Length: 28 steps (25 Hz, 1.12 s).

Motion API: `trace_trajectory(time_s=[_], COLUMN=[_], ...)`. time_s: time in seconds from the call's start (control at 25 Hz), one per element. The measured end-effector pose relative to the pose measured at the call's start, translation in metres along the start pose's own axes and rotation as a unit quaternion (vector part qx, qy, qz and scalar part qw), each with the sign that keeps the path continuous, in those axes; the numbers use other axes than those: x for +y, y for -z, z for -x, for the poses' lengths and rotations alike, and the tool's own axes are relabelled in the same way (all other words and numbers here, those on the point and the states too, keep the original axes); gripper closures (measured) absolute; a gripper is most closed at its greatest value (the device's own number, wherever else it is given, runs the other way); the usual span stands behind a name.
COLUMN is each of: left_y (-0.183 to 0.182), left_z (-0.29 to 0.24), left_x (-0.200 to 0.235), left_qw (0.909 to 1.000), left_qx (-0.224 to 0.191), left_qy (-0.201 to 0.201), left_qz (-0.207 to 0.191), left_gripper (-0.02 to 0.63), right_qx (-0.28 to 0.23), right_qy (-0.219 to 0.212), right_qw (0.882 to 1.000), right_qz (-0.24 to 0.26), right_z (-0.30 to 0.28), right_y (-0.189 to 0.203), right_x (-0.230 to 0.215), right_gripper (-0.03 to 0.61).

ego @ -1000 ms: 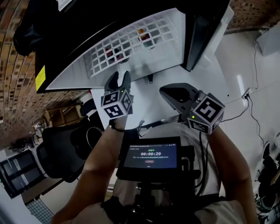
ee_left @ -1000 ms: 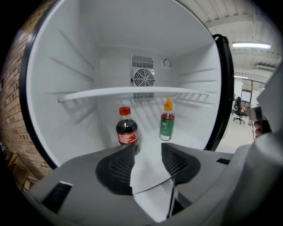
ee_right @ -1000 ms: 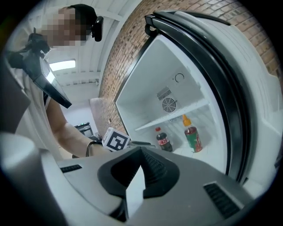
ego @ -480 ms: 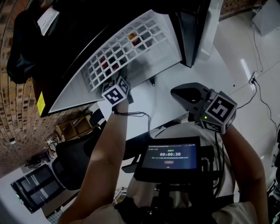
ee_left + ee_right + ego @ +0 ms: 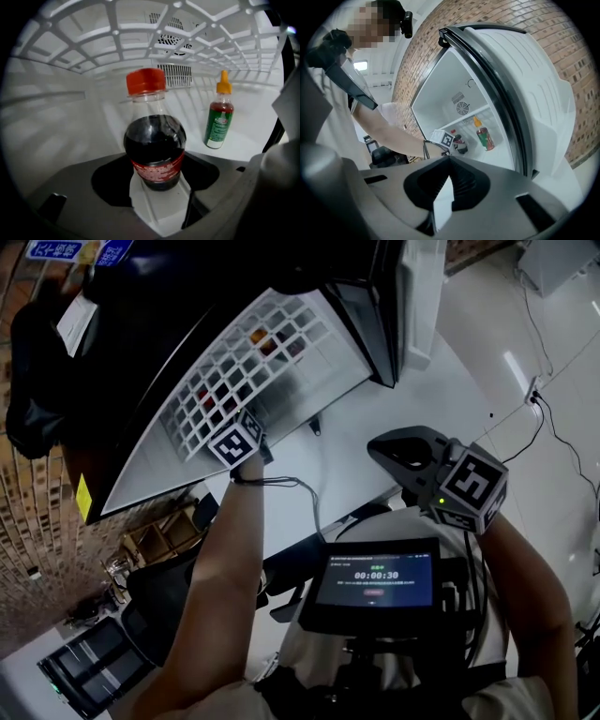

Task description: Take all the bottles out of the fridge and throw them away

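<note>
Reaching into fridge (image 5: 319,381), left gripper (image 5: 157,159) fingers (image 5: 65,187) just opening, cola bottle (image 5: 154,145) between them.

The left arm (image 5: 217,577) reaches up from the lower left of the head view, nearly straight. The left gripper (image 5: 242,439) sits just left of centre, pointing up and away, its tips out of sight there. In the left gripper view its jaws stand wide and have just been opening, with a cola bottle (image 5: 155,150) between them; the pads seem clear of it, though the dark there makes that uncertain. The right gripper (image 5: 409,450) hangs at mid right, jaws together on nothing, its forearm (image 5: 525,587) running down to the lower right
</note>
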State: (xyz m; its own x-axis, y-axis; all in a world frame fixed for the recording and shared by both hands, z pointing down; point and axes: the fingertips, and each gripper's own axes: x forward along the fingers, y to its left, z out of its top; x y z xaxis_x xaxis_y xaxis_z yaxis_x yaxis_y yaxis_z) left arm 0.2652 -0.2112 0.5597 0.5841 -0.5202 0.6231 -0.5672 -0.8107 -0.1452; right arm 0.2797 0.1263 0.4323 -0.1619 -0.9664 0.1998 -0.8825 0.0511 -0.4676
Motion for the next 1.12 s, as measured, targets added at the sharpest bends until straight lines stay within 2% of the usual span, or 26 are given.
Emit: trace_trajectory(time_s=[0.16,0.52,0.72,0.96,1.12], left_y=[0.000,0.022,0.036,0.044,0.057], left_z=[0.003,0.059,0.104,0.166,0.201], left_x=[-0.001,-0.037,-0.052,-0.076,-0.069], left_qw=[0.9998,0.9979,0.9940,0.9901,0.9909], left_qx=[-0.006,-0.026,-0.043,-0.054,-0.059], left_qy=[-0.002,0.052,0.077,0.125,0.118], left_qz=[-0.018,-0.027,-0.065,-0.037,-0.025], left_gripper=[0.278,0.279,0.279,0.279,0.279], right_qx=[0.008,0.013,0.013,0.010,0.017], right_qy=[0.001,-0.022,-0.055,-0.094,-0.128], right_qw=[1.000,1.000,0.998,0.995,0.991], right_qz=[-0.002,0.004,0.017,0.023,0.026], right_z=[0.003,0.001,-0.009,-0.017,-0.029], right_y=[0.008,0.011,0.013,0.009,0.012], right_x=[0.001,0.014,0.030,0.041,0.054], right_gripper=[0.591,0.591,0.591,0.591,0.591])
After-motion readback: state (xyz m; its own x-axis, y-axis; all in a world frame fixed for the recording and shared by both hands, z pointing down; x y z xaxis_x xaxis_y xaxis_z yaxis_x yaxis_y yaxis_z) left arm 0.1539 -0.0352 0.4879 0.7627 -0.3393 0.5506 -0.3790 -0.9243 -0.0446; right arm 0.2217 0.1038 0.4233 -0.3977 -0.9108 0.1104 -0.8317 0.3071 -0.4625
